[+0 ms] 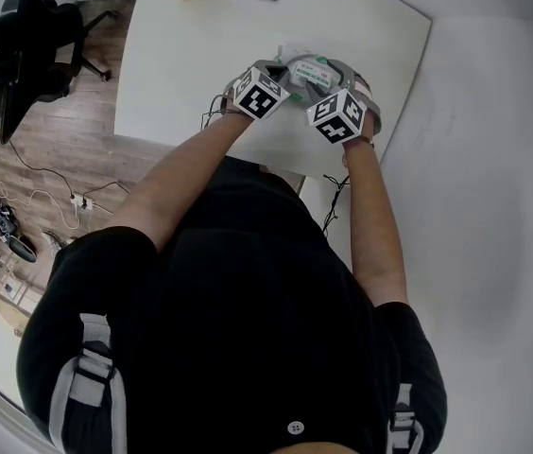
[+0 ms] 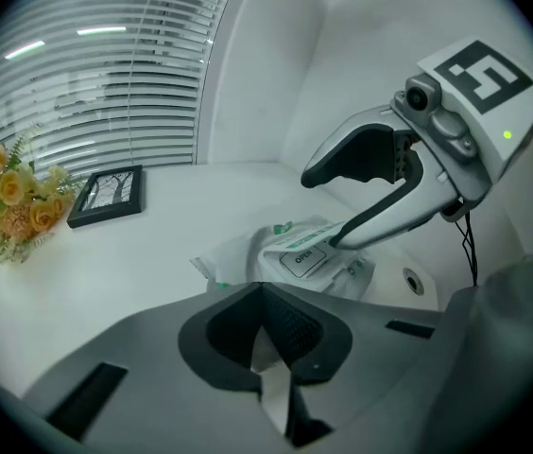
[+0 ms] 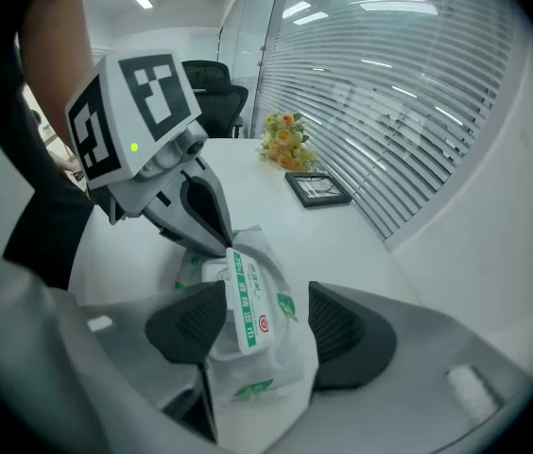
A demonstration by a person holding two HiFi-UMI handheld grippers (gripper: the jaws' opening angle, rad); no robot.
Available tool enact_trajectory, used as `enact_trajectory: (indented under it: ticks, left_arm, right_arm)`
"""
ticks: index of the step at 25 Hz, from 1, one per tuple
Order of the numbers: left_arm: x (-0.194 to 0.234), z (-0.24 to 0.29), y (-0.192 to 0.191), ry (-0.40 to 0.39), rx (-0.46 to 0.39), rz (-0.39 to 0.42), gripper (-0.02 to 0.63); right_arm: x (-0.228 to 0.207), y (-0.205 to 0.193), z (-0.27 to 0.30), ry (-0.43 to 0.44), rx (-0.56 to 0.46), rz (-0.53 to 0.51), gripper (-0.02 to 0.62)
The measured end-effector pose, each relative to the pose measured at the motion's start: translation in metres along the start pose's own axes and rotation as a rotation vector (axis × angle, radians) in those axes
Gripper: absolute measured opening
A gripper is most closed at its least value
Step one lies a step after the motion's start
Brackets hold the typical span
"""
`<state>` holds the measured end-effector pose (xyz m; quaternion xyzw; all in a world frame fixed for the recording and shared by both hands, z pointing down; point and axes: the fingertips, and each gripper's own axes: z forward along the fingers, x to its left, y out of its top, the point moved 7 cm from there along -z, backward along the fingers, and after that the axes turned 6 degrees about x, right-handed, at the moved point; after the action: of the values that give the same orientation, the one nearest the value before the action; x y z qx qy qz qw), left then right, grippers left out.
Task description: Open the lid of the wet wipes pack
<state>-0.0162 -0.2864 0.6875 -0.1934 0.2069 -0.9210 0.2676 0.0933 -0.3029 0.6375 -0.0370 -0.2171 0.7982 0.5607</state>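
A white and green wet wipes pack point(image 1: 309, 69) lies near the front right corner of the white table point(image 1: 181, 55), between my two grippers. My left gripper point(image 2: 265, 334) is shut on a thin white edge of the pack point(image 2: 238, 258). The right gripper point(image 3: 265, 324) is open and straddles the pack point(image 3: 276, 376). The white lid point(image 3: 245, 301) with its green stripe stands tilted up against the right gripper's left pad. In the left gripper view the lower finger of the right gripper point(image 2: 321, 211) touches the lid point(image 2: 306, 255) marked OPEN, and the upper finger hangs free above it.
A bunch of yellow flowers point(image 2: 16, 197) and a black picture frame point(image 2: 106, 195) stand at the table's far side by the window blinds. A round cable hole point(image 2: 413, 280) sits beside the pack. An office chair point(image 1: 30, 50) and floor cables point(image 1: 49, 197) are to the left.
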Motion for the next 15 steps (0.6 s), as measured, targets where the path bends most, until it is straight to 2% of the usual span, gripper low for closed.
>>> enact_trajectory:
  ticks: [6, 15]
  left_arm:
    - [0.002, -0.001, -0.001, -0.003, -0.011, 0.000, 0.002]
    - [0.003, -0.007, -0.004, -0.015, -0.032, -0.020, 0.002]
  right_arm:
    - [-0.018, 0.007, 0.000, -0.032, -0.013, 0.020, 0.282]
    - [-0.038, -0.003, 0.018, -0.055, 0.039, 0.047, 0.262]
